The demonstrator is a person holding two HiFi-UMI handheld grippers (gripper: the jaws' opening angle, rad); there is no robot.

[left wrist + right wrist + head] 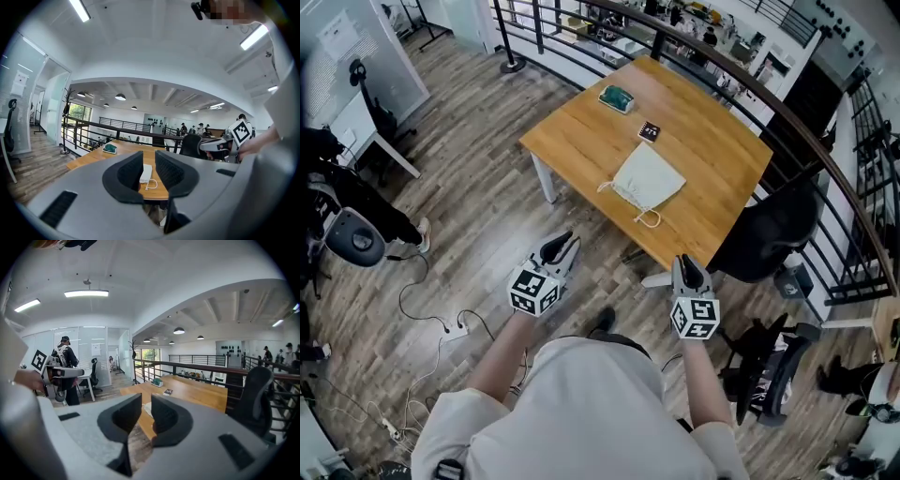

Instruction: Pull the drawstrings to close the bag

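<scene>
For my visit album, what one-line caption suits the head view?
Person holding left tool and right tool, both open and empty, faces a wooden table bearing a cream drawstring bag.

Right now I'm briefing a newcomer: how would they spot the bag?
Find the wooden table by the railing. Near its front edge lies the bag: flat cream cloth with looped cords, larger and paler than the green object and dark card behind it.

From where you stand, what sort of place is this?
Probably an open-plan office or lab: a wooden table, a black office chair beside it, and a dark railing with more workstations beyond.
</scene>
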